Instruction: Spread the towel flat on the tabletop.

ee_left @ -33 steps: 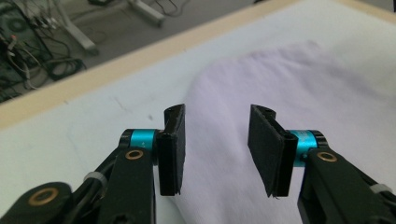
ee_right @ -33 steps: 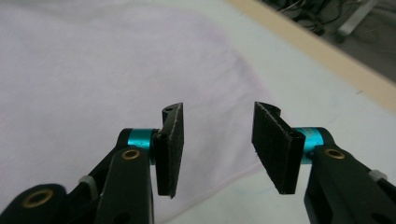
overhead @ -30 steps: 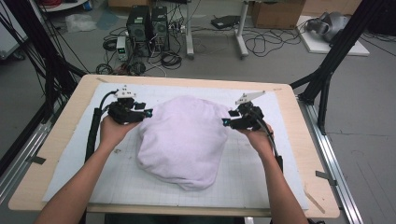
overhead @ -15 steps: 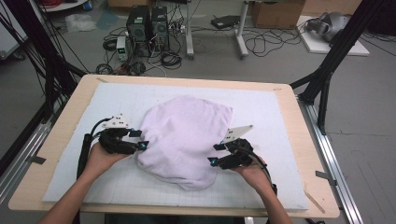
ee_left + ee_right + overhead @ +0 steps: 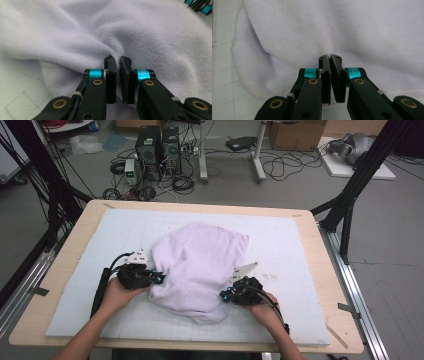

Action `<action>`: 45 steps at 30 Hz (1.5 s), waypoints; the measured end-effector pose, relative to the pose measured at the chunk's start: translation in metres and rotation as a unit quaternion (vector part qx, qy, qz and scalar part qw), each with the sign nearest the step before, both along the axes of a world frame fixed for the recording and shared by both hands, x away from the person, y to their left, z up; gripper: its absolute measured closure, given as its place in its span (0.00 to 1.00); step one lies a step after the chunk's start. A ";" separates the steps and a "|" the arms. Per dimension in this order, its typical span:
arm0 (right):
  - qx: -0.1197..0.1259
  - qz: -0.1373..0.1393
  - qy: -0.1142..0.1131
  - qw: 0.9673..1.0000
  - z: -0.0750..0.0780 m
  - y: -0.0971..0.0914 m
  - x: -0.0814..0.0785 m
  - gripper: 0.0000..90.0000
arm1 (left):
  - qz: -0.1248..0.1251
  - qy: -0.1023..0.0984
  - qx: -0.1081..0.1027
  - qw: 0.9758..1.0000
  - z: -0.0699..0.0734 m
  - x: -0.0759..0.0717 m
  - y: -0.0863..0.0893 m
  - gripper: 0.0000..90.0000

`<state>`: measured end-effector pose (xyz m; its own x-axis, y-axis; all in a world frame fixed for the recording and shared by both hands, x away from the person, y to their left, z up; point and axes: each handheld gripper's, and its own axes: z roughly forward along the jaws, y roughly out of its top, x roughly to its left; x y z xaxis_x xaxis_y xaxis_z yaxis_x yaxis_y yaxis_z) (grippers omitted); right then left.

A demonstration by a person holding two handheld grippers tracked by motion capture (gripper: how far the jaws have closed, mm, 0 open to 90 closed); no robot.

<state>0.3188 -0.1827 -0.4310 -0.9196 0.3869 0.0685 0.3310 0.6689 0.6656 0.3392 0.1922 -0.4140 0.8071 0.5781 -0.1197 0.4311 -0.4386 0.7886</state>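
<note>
A pale lilac towel lies bunched in the middle of a white gridded mat. My left gripper is at the towel's near left edge, and its jaws have just been closing. In the left gripper view they pinch a fold of the towel at the tips of the left gripper. My right gripper is at the near right edge, its jaws also just closed. In the right gripper view the right gripper nips the towel just above its hem.
The mat lies on a wooden table with black frame posts at both sides. A thin wooden strip lies near the table's front right corner. Computers and cables sit on the floor beyond the far edge.
Both hands have come toward the near side along the towel's edges and sunk to the mat. Both pairs of jaws, open before, now stand closed on towel cloth.
</note>
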 end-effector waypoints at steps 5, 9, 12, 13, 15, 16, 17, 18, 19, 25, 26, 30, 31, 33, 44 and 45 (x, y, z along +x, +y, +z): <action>0.023 -0.056 -0.043 0.997 0.032 -0.028 0.019 0.97 | 0.036 -0.031 -0.029 0.998 0.029 0.012 0.002 0.93; 0.022 -0.102 -0.055 0.993 0.046 -0.047 0.053 0.97 | 0.054 -0.045 -0.013 0.997 0.028 0.033 -0.016 0.94; 0.001 -0.126 -0.042 0.991 0.034 -0.049 0.079 0.97 | 0.068 -0.036 0.008 0.997 0.012 0.053 -0.031 0.93; -0.004 -0.133 -0.033 0.991 0.028 -0.049 0.085 0.97 | 0.071 -0.018 0.007 0.997 0.004 0.061 -0.032 0.93; -0.016 -0.135 -0.016 0.991 0.014 -0.046 0.095 0.97 | 0.070 -0.006 0.018 0.997 -0.004 0.067 -0.033 0.92; -0.017 -0.137 -0.007 0.990 0.009 -0.046 0.097 0.96 | 0.068 -0.001 0.019 0.998 -0.005 0.068 -0.032 0.90; -0.017 -0.137 -0.003 0.990 0.007 -0.045 0.098 0.93 | 0.065 0.002 0.018 0.998 -0.004 0.067 -0.030 0.86; -0.017 -0.136 -0.007 0.991 0.007 -0.045 0.098 0.89 | 0.065 0.000 0.017 0.998 -0.001 0.065 -0.028 0.82; -0.014 -0.140 -0.010 0.990 0.010 -0.046 0.096 0.85 | 0.066 -0.002 0.015 0.998 0.002 0.063 -0.026 0.78; 0.042 -0.132 -0.051 0.989 0.041 -0.048 0.066 0.65 | 0.074 -0.035 -0.002 0.997 0.024 0.040 0.002 0.64; 0.041 -0.120 -0.068 0.990 0.046 -0.045 0.055 0.64 | 0.072 -0.036 -0.005 0.997 0.025 0.036 0.005 0.64; 0.043 -0.078 -0.072 0.993 0.043 -0.033 0.023 0.60 | 0.023 -0.041 -0.031 0.998 0.022 0.008 0.012 0.56; 0.034 -0.070 -0.058 0.995 0.040 -0.029 0.018 0.56 | 0.010 -0.044 -0.022 0.999 0.020 0.004 0.012 0.54; 0.048 -0.058 -0.055 0.996 0.032 -0.023 0.007 0.54 | -0.020 -0.038 -0.006 0.999 0.010 -0.008 0.009 0.49; -0.015 -0.008 -0.034 0.999 -0.007 0.015 -0.003 0.71 | -0.072 0.002 0.044 0.996 -0.023 -0.008 -0.015 0.88; -0.012 -0.007 -0.035 0.999 -0.006 0.014 -0.002 0.82 | -0.069 0.002 0.045 0.997 -0.022 -0.009 -0.016 0.93</action>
